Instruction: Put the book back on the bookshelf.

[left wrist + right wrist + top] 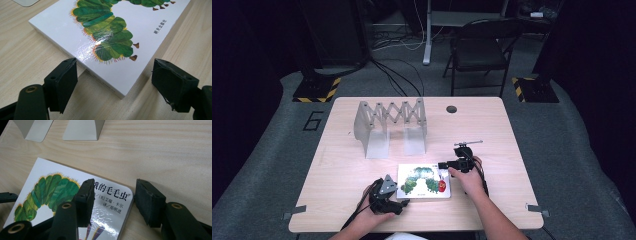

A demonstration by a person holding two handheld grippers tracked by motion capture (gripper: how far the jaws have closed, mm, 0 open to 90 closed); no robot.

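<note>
Caterpillar picture book (424, 181) flat on bench (342, 160), near centre, before the accordion book rack (390, 126).
Left gripper (117, 82) and right gripper (113, 200) jaws open astride near-left and far-right corners, gripping nothing; close squarely on edges, lift level.

A pale wooden tabletop (362, 165) stands on grey carpet (262, 170); a black folding chair (479, 50) sits beyond it, beside a white desk leg (427, 35); cables (397, 75) trail across the floor; yellow-black striped bases (317, 90) flank the scene; dark curtains (242, 50) surround it.
</note>
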